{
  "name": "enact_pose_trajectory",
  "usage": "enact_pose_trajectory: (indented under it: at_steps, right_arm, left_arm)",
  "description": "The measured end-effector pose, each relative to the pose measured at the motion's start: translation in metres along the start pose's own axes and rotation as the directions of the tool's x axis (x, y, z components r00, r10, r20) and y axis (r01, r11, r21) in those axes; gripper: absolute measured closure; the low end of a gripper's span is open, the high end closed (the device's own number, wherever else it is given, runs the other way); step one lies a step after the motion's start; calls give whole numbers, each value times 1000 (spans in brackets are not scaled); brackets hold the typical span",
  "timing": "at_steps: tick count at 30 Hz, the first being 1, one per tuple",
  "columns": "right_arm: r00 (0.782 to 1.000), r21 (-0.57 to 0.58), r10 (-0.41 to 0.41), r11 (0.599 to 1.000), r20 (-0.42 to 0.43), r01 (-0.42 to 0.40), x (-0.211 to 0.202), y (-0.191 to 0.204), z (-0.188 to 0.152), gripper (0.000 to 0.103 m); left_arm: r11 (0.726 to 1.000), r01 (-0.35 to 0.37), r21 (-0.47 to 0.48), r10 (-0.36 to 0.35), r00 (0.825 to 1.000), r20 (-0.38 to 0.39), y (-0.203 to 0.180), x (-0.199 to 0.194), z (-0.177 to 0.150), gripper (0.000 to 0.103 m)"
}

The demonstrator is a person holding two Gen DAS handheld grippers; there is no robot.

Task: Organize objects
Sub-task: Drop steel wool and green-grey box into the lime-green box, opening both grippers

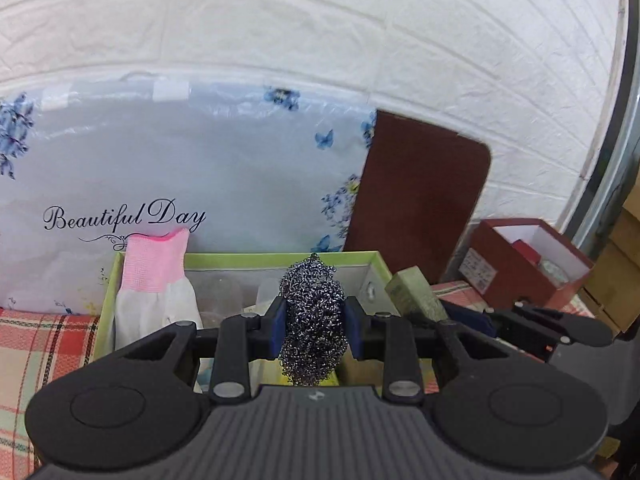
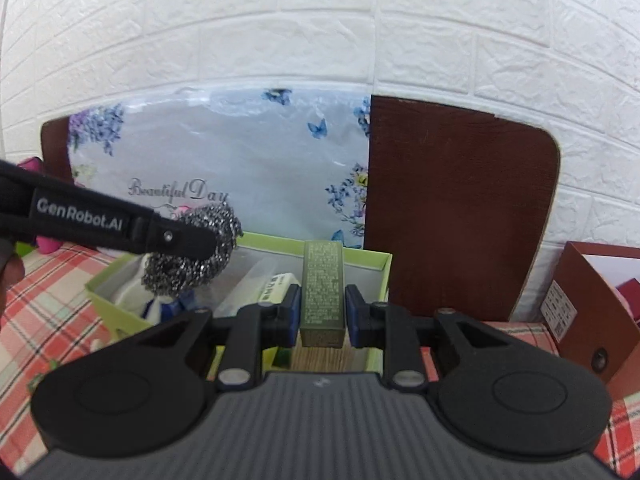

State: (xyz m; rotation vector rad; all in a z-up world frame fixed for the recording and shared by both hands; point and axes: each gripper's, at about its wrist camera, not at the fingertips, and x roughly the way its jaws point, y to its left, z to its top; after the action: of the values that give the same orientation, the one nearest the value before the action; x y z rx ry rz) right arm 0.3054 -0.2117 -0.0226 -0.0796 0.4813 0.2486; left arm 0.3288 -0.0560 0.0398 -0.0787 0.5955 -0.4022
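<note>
Steel-wool scourer [image 1: 313, 320], a dark tangled ball, sitting pinched between the blue pads [image 1: 279, 330] of the left tool [image 1: 314, 330], raised above the near part of the green box [image 1: 248, 258]. Seen from the right wrist view too, as a silvery clump [image 2: 192, 256] at the tip of the left tool [image 2: 200, 242], hovering over the box's left end.

Olive-green carton [image 2: 323, 292], narrow and printed with small text, standing upright and clamped by the right tool [image 2: 323, 312], pads [image 2: 294, 312] pressing both long sides, over the right end of the green box [image 2: 360, 258]. Showing in the left wrist view as a tilted block [image 1: 416, 292] just right of the box, with the right tool [image 1: 486, 322] behind it.

Lying inside the box: a white glove with a pink cuff [image 1: 154, 280] draped over the left wall, plus a clear plastic case [image 2: 250, 284] and a white labelled item [image 2: 278, 286], hard to identify.

Resting under the box, a red-and-green plaid cloth [image 1: 36, 344] covering the counter. Leaning against the far white brick wall [image 1: 360, 40], a floral plastic bag reading "Beautiful Day" [image 1: 200, 168] and, right of it, a brown board [image 1: 420, 200]. Standing far right, an open red box [image 1: 520, 264] with small items inside.
</note>
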Motion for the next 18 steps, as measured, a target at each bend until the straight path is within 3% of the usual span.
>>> enact_pose_trajectory:
  at_steps: [4,5,6,7,8,9,10,13,18]
  right_arm:
    - [1000,-12,-11,1000,-10,11,34,-3,-4,80]
    - [1000,-15,-4,1000,-14,4,43,-4,-6,78]
    - [1000,-20,9,1000,-22,-10,49,-5,-8,70]
    - [999,-29,25,999,-38,-26,53,-5,-9,41]
    - [999,-34,33,999,-42,-34,54,-5,-12,27]
    - [998,-39,56,998,-10,-56,50,-5,-16,22]
    - [998,-47,61,997,13,-60,45,-3,-19,13]
    - [998,-90,37,995,55,-32,32,5,-27,6]
    - [998,-88,19,996,61,-14,11,10,-29,1]
  left_arm:
    - [1000,-27,9,27,1000,2,9,20,-2,67]
    - [999,-39,9,39,999,12,12,23,-3,58]
    - [999,-46,21,46,999,19,13,25,-4,35]
    - [996,-75,37,74,997,27,13,25,-6,23]
    - [991,-122,55,120,992,50,12,22,-9,9]
    - [984,-164,71,158,984,85,11,19,-12,5]
    - [978,-189,84,180,978,104,10,16,-14,3]
    - [981,-180,70,173,980,94,14,12,-15,3]
    - [985,-169,21,167,984,69,15,-6,-15,3]
